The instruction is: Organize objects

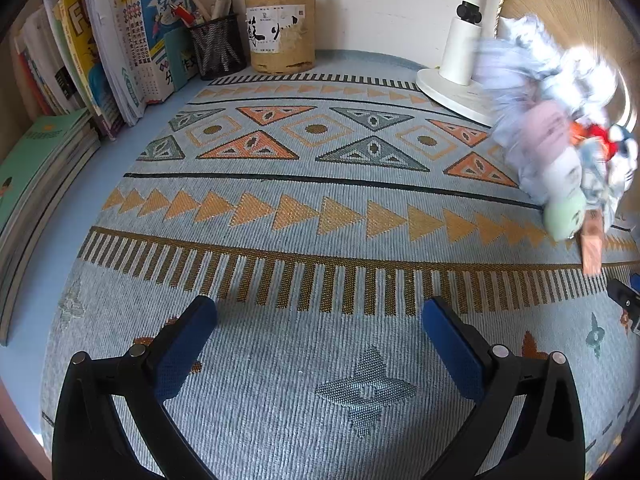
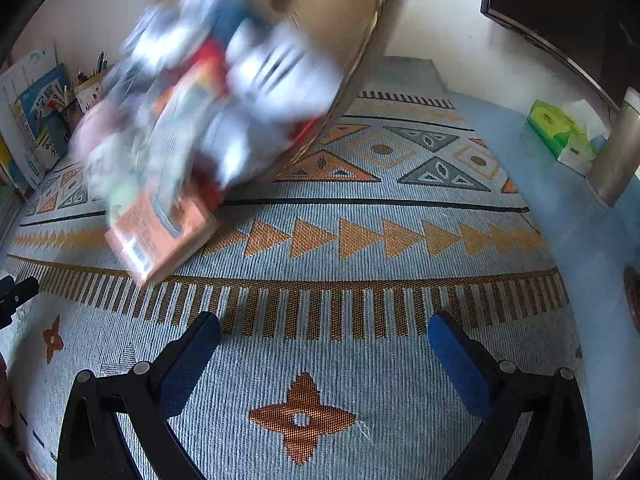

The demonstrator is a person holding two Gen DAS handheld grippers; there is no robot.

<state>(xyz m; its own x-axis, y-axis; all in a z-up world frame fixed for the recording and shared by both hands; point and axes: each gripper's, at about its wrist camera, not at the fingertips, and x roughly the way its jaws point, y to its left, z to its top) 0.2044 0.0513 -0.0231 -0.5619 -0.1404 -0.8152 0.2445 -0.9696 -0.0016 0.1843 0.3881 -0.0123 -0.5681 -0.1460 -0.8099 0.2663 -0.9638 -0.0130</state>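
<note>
A tilted round woven basket (image 2: 320, 32) is in the air above the patterned cloth, and a blurred heap of small objects (image 2: 208, 100) tumbles out of it. An orange box (image 2: 160, 236) at the bottom of the heap touches the cloth. The same heap (image 1: 560, 140) and basket (image 1: 560, 12) show at the right of the left wrist view. My left gripper (image 1: 320, 328) is open and empty above the cloth. My right gripper (image 2: 324, 340) is open and empty, nearer than the heap.
Books (image 1: 100, 52) stand at the back left, with a mesh pen cup (image 1: 218, 50) and a bamboo pen holder (image 1: 280, 32) beside them. A white lamp base (image 1: 452, 80) stands at the back. A green tissue box (image 2: 560, 136) lies at the right.
</note>
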